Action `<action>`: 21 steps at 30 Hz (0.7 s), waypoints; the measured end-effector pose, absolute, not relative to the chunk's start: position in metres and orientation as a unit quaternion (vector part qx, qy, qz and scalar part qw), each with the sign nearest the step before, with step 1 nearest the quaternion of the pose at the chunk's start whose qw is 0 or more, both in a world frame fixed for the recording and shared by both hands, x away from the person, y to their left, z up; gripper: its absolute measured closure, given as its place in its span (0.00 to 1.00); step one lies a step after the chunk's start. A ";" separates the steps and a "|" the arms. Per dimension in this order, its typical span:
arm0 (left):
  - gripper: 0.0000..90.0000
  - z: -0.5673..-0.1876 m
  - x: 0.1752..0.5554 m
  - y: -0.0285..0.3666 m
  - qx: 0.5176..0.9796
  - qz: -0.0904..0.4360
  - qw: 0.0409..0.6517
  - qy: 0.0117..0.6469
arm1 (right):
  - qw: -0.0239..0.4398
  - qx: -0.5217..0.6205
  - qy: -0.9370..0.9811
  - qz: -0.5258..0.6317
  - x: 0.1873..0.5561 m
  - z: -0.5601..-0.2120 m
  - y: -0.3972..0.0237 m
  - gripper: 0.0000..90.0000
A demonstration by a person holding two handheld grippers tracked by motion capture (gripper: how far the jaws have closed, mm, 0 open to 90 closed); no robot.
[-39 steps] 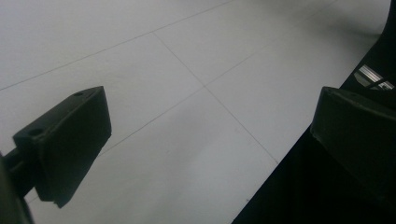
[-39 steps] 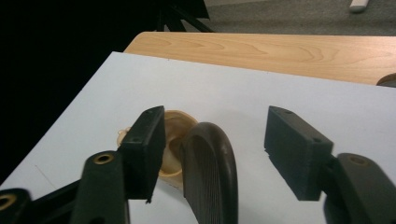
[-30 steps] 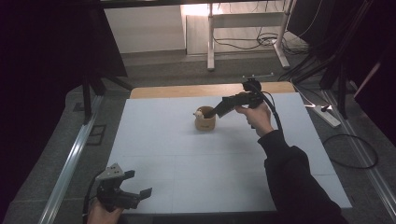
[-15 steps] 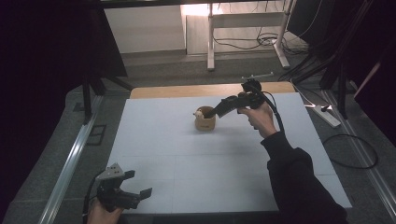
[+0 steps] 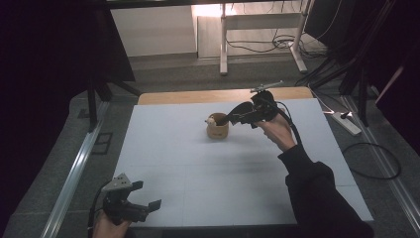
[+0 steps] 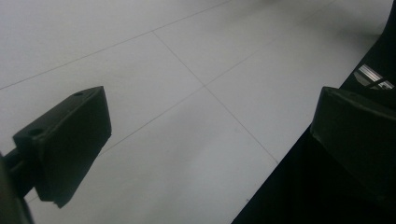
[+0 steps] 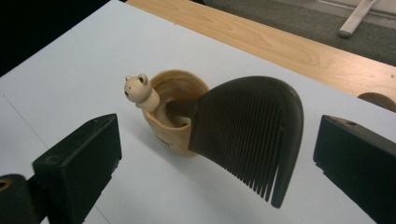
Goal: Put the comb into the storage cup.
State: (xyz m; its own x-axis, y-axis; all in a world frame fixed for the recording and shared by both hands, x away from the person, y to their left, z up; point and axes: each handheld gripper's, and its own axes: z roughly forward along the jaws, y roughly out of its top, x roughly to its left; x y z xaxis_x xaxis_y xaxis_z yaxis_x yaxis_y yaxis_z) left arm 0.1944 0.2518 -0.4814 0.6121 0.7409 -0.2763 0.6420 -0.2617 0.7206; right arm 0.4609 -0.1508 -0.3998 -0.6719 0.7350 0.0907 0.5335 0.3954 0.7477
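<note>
- high view: a small wooden cup (image 5: 217, 130) stands on the white table (image 5: 198, 188), toward the far side and about midway across; a little bear-headed stick (image 5: 210, 120) pokes up at its left rim
- high view: the right gripper (image 5: 236, 115) is held just right of the cup, tilted down toward it, with a dark comb (image 5: 241, 111) at its tip leaning out of the cup; the person's right hand (image 5: 275, 132) and dark sleeve reach in from the lower right
- high view: the left gripper (image 5: 144, 197) sits at the near left corner of the table, well apart from the cup, jaws spread with nothing between them
- left gripper view: the two black jaws stand wide apart over bare white table (image 6: 196, 93) marked by thin seams; the near edge of the table runs along the lower right
- right gripper view: the cup (image 7: 175, 123) stands between and beyond the jaws, the bear-headed stick (image 7: 138, 91) resting on its left rim
- right gripper view: the dark wooden comb (image 7: 252, 130) has its handle down in the cup and its toothed head leaning out to the right, teeth pointing down
- right gripper view: the jaws have just been opening and now stand wide, one on each side of the comb, neither pad touching it
</note>
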 end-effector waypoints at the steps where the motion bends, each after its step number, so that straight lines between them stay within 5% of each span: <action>1: 0.00 -0.481 0.194 0.252 0.792 0.059 0.423 0.436 | 0.129 0.385 0.825 0.393 0.460 -0.401 -0.151 0.01; 21: 0.00 -0.481 0.193 0.253 0.786 0.065 0.427 0.443 | 0.156 0.354 0.837 0.387 0.442 -0.408 -0.162 0.00</action>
State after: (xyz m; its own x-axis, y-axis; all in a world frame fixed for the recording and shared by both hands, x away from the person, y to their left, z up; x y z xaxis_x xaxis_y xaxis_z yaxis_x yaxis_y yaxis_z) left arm 0.1932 0.2529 -0.4806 0.5998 0.7511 -0.2759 0.6400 -0.2433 0.7289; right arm 0.4419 -0.1622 -0.4076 -0.7014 0.7127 0.0133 0.4719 0.4502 0.7580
